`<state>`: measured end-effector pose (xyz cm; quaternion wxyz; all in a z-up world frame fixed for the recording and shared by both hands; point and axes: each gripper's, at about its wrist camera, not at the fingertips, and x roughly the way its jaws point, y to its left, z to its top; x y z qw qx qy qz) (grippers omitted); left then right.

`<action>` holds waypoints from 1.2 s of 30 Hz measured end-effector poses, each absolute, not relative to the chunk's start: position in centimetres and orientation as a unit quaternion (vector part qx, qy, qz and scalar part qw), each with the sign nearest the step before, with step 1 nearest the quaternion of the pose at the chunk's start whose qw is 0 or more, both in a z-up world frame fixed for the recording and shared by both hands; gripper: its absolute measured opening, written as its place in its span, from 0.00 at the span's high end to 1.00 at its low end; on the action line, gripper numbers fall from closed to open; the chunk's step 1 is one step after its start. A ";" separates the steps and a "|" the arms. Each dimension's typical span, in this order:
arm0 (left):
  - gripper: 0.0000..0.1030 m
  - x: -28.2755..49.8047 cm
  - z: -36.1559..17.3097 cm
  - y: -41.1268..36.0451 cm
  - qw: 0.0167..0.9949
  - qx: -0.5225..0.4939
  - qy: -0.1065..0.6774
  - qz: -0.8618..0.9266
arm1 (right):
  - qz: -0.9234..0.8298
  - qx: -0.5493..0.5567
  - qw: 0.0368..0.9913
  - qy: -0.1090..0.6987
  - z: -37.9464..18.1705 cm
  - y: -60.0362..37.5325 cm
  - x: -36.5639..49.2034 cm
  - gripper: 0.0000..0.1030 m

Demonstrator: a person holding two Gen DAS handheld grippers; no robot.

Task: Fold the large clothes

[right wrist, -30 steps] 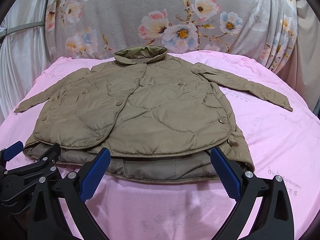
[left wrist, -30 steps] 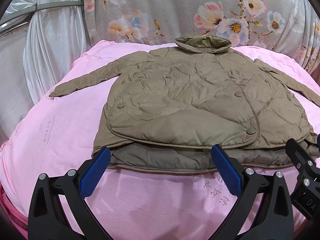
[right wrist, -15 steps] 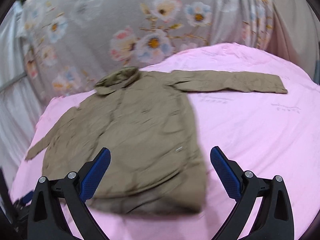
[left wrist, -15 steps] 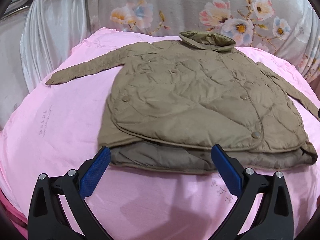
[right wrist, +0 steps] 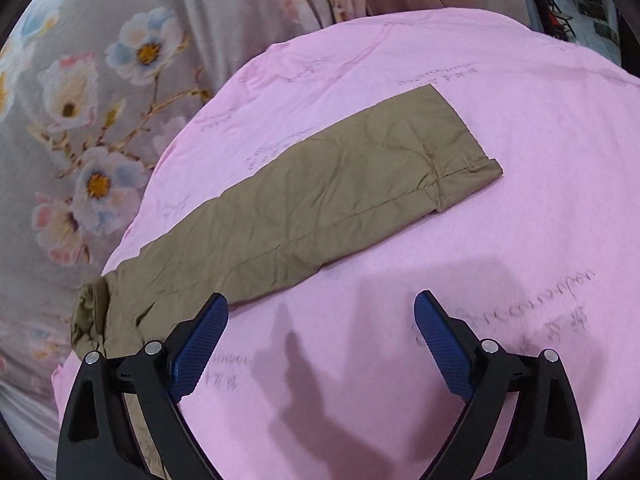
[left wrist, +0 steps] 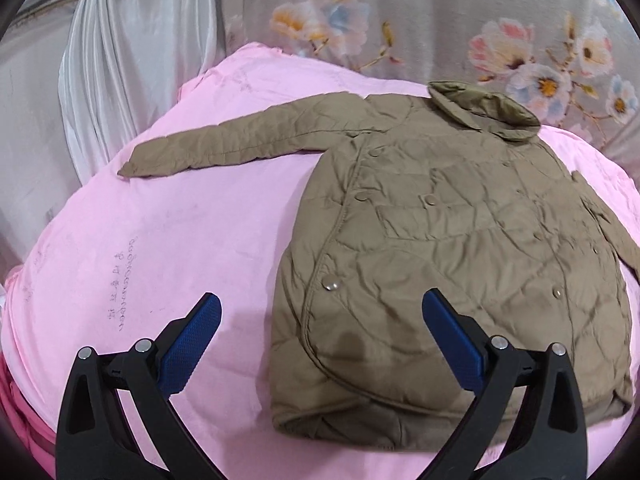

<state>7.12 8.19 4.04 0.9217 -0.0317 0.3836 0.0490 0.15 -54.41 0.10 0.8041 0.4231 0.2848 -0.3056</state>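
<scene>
A tan quilted jacket (left wrist: 460, 248) lies flat, front up, on a pink sheet (left wrist: 160, 240). Its left sleeve (left wrist: 224, 144) stretches out to the left, its collar (left wrist: 484, 112) at the far end. My left gripper (left wrist: 320, 336) is open and empty, above the jacket's near left hem. In the right wrist view the jacket's right sleeve (right wrist: 320, 196) lies straight, cuff (right wrist: 468, 176) to the far right. My right gripper (right wrist: 320, 332) is open and empty, above the bare sheet just in front of the sleeve.
A grey floral cloth (left wrist: 440, 20) hangs behind the bed; it also shows in the right wrist view (right wrist: 100, 100). A white curtain (left wrist: 120, 72) hangs at the left. The pink sheet (right wrist: 520, 260) curves down at its edges.
My left gripper has moved left and forward over the jacket's left hem. My right gripper has swung right and closer, from facing the whole jacket to over the right sleeve.
</scene>
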 end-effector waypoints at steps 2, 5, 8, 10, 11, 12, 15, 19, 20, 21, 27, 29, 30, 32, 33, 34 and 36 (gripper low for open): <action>0.05 8.0 3.9 8.5 0.919 -0.034 0.388 0.056 | -0.316 0.434 0.799 0.272 -0.4 -55.5 0.8 0.17; 0.05 9.0 3.8 8.7 0.919 -0.025 0.386 0.071 | -0.330 0.416 0.802 0.272 -0.1 -56.6 2.0 0.43; 0.05 9.7 3.6 8.7 0.919 -0.015 0.385 0.079 | -0.339 0.412 0.798 0.280 -0.2 -57.9 3.5 0.85; 0.05 10.1 3.4 8.8 0.919 -0.012 0.386 0.082 | -0.332 0.426 0.799 0.263 0.4 -58.4 4.3 0.93; 0.05 10.4 3.4 8.9 0.919 -0.011 0.386 0.083 | -0.333 0.420 0.806 0.252 1.4 -58.2 4.7 0.94; 0.05 10.6 3.3 9.0 0.918 -0.010 0.388 0.085 | -0.329 0.407 0.818 0.241 2.9 -57.5 5.4 0.95; 0.05 11.0 3.2 9.1 0.917 -0.008 0.389 0.086 | -0.289 0.349 0.867 0.209 8.3 -53.6 7.8 0.95; 0.05 11.2 3.3 9.3 0.918 -0.010 0.387 0.086 | -0.175 0.248 0.936 0.177 15.9 -43.6 12.8 0.95; 0.05 11.4 3.3 9.5 0.917 -0.014 0.389 0.085 | -0.150 0.228 0.946 0.177 17.0 -41.2 14.0 0.95; 0.05 11.5 3.2 9.6 0.917 -0.018 0.390 0.083 | -0.119 0.207 0.955 0.178 17.9 -38.3 15.4 0.95; 0.05 12.0 3.5 10.8 0.918 -0.027 0.387 0.084 | 0.020 0.121 0.967 0.222 17.9 -23.2 22.6 0.95; 0.05 12.2 3.6 11.3 0.919 -0.030 0.385 0.084 | 0.053 0.100 0.962 0.249 16.2 -18.8 24.5 0.95; 0.05 12.4 3.7 11.6 0.919 -0.032 0.384 0.083 | 0.068 0.087 0.958 0.265 15.0 -16.7 25.3 0.94; 0.05 12.8 3.8 12.1 0.919 -0.036 0.385 0.078 | 0.092 0.067 0.950 0.292 12.9 -13.5 26.6 0.87; 0.05 12.9 3.8 12.2 0.918 -0.037 0.388 0.075 | 0.098 0.057 0.945 0.307 11.8 -11.9 27.1 0.85; 0.05 13.1 3.9 12.4 0.917 -0.041 0.390 0.069 | 0.105 0.052 0.942 0.314 11.1 -11.2 27.1 0.80; 0.05 13.6 4.2 12.7 0.917 -0.051 0.392 0.052 | 0.124 0.048 0.942 0.309 11.0 -10.0 26.6 0.66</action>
